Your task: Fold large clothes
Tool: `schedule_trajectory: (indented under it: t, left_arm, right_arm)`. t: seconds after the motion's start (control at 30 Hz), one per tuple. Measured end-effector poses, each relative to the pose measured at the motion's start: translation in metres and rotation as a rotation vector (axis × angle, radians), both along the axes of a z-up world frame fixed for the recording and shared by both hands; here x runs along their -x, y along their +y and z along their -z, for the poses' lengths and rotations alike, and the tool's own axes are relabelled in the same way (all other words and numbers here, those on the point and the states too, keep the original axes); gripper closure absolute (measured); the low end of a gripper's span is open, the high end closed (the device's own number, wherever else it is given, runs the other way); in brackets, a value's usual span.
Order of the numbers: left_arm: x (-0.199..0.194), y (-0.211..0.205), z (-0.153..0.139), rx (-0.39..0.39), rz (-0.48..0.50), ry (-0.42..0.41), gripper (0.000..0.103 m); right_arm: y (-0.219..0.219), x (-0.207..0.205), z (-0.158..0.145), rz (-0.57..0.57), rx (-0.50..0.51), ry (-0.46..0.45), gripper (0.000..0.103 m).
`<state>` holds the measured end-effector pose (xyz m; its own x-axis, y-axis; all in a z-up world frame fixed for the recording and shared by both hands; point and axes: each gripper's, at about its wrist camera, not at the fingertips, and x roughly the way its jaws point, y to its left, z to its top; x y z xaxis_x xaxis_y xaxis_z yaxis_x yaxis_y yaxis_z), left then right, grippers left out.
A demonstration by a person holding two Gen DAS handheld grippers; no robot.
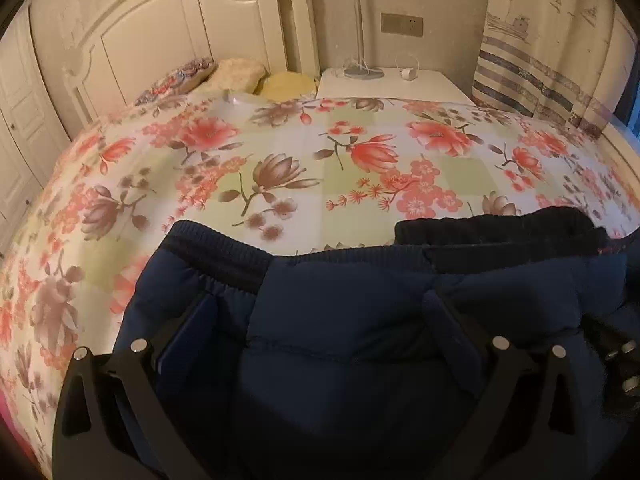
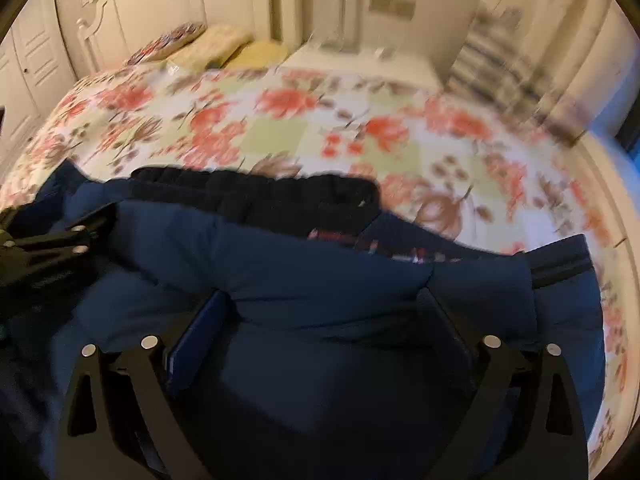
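Observation:
A navy padded jacket (image 1: 340,312) with a black ribbed collar (image 1: 500,228) lies on the floral bed (image 1: 280,152). My left gripper (image 1: 320,320) stands over it with jaws wide apart; jacket fabric bulges between the blue-padded fingers (image 1: 188,332). In the right wrist view the same jacket (image 2: 320,280) fills the foreground, collar (image 2: 260,192) at its far edge. My right gripper (image 2: 324,320) is also spread wide over a fold of fabric. The left gripper (image 2: 44,240) shows at the left edge there. The right wrist view is blurred.
A white headboard (image 1: 160,36) and pillows (image 1: 240,76) are at the far end. A white nightstand (image 1: 392,84) with a lamp (image 1: 360,40) stands beside the bed. A striped curtain (image 1: 540,60) hangs at right. White wardrobe doors (image 1: 20,120) are at left.

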<state>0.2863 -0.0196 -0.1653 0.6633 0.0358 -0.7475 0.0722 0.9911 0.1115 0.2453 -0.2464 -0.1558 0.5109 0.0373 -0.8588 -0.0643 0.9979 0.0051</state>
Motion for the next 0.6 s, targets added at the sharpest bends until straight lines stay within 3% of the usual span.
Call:
schedule_trajectory:
  t: [0.13,0.23,0.37,0.43,0.53,0.6]
  left_arm:
    - [0.002,-0.009,-0.001,-0.042,-0.003,-0.022,0.002]
    - [0.002,-0.005,-0.003,-0.016,-0.002,-0.01,0.002]
    - [0.0,0.0,-0.002,0.022,0.001,0.005,0.002]
    - [0.001,0.0,-0.002,0.024,0.003,0.004,0.002]
    - [0.001,0.002,-0.001,0.036,0.002,0.009,0.002]
    - [0.0,0.004,-0.001,0.049,0.004,0.014,0.002]
  right_arm:
    - [0.006,-0.003,-0.022,0.019,-0.029,-0.061,0.011]
    - [0.027,-0.019,0.003,0.004,0.087,-0.022,0.007]
    - [0.026,-0.025,0.007,-0.006,0.09,-0.012,0.005]
    - [0.012,-0.023,-0.003,-0.022,0.054,-0.006,0.013]
    - [-0.021,-0.012,-0.02,0.054,0.096,-0.084,0.013]
    - [-0.052,-0.006,-0.014,0.107,0.057,-0.062,0.013]
